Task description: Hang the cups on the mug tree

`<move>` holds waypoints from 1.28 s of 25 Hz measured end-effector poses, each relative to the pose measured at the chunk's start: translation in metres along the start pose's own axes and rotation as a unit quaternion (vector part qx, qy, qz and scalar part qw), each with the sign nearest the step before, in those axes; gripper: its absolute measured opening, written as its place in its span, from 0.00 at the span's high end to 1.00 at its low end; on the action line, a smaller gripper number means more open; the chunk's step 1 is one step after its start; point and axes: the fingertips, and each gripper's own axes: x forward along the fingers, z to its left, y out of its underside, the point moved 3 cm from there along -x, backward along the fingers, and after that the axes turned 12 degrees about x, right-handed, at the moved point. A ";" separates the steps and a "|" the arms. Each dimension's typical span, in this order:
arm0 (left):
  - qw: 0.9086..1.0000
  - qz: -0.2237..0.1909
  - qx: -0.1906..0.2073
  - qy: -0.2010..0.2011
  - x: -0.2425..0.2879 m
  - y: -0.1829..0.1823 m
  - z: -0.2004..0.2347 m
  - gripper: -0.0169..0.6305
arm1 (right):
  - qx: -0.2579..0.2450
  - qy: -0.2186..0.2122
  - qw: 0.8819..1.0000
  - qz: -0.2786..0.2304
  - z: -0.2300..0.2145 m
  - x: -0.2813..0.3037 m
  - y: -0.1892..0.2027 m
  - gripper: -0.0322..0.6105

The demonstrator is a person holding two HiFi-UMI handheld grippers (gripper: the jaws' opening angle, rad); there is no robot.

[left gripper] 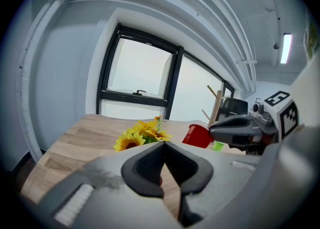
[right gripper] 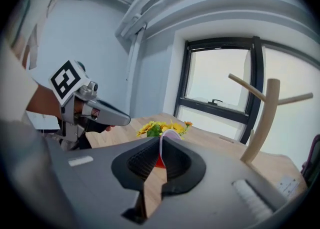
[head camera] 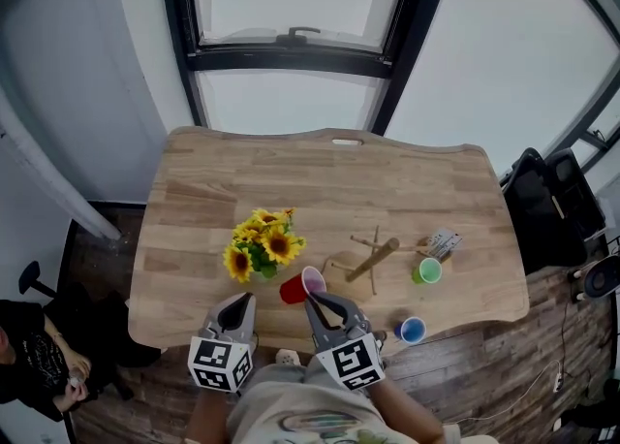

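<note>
My right gripper [head camera: 319, 301] is shut on the rim of a red cup [head camera: 295, 288] with a pale inside, held on its side just above the table's front edge. In the right gripper view the rim [right gripper: 168, 135] stands pinched between the pads. The wooden mug tree [head camera: 372, 259] stands just right of the cup, its pegs bare. A green cup [head camera: 428, 270] sits right of the tree and a blue cup [head camera: 412, 330] rests near the front edge. My left gripper [head camera: 236, 305] hovers to the left of the red cup, shut and empty.
A bunch of sunflowers [head camera: 263, 244] stands on the wooden table [head camera: 320, 175] just behind the two grippers. A small printed card [head camera: 444, 242] lies behind the green cup. A window rises beyond the table's far edge, and a black chair [head camera: 554, 207] sits at the right.
</note>
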 end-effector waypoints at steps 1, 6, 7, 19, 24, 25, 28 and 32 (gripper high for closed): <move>1.000 0.000 0.001 0.002 0.001 -0.001 -0.001 0.97 | 0.018 0.002 1.000 -0.004 -0.004 0.000 0.001 0.92; 1.000 -0.002 0.008 0.009 0.005 -0.005 -0.003 0.97 | 0.125 0.007 0.992 -0.024 -0.025 0.003 0.011 0.92; 1.000 -0.002 0.008 0.009 0.005 -0.005 -0.003 0.97 | 0.148 0.006 0.988 -0.030 -0.029 0.004 0.014 0.92; 1.000 0.006 0.008 0.010 0.007 -0.001 0.000 0.97 | 0.387 -0.011 0.917 -0.098 -0.068 0.009 0.035 0.92; 1.000 0.010 0.009 0.012 0.009 0.000 -0.001 0.97 | 0.469 -0.026 0.875 -0.119 -0.079 0.011 0.046 0.92; 1.000 0.011 0.008 0.013 0.009 0.001 -0.001 0.97 | 0.486 -0.028 0.865 -0.123 -0.082 0.011 0.049 0.92; 1.000 0.014 0.008 0.015 0.010 0.002 -0.002 0.97 | 0.530 -0.033 0.837 -0.133 -0.088 0.012 0.055 0.92; 1.000 0.017 0.009 0.018 0.011 0.002 -0.004 0.97 | 0.574 -0.038 0.806 -0.139 -0.093 0.011 0.061 0.92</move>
